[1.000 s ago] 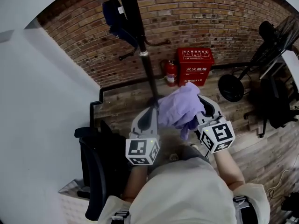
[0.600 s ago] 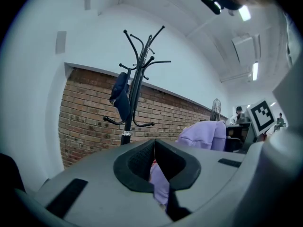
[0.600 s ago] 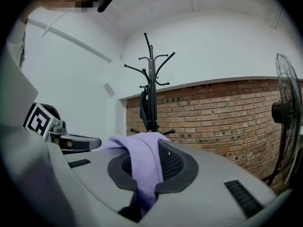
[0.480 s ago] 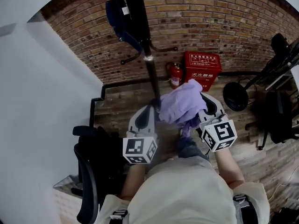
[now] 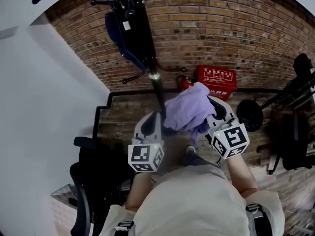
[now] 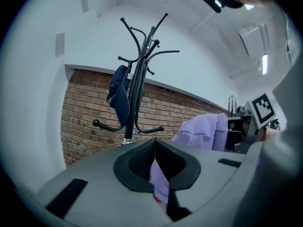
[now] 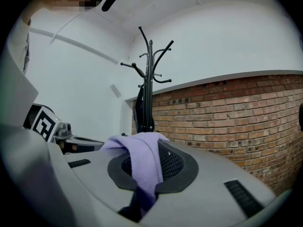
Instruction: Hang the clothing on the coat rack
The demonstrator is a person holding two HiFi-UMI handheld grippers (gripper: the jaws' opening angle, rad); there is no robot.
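Loosely bunched, the lilac clothing (image 5: 184,109) looks crumpled.

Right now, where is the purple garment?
The purple garment is held centre of the head view by left gripper and right gripper, right of the coat rack.

Garment (image 5: 184,113) soft matt cloth; rack (image 5: 140,33) glossy blk metal; wall (image 5: 221,33) rough brick.

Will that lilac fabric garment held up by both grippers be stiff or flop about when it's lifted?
Probably floppy: the lilac fabric garment bunches and sags between the left gripper and right gripper. It looks light, since small pinches of cloth seem to carry it. It would likely drape over a hook of the black metal coat rack rather than keep shape.
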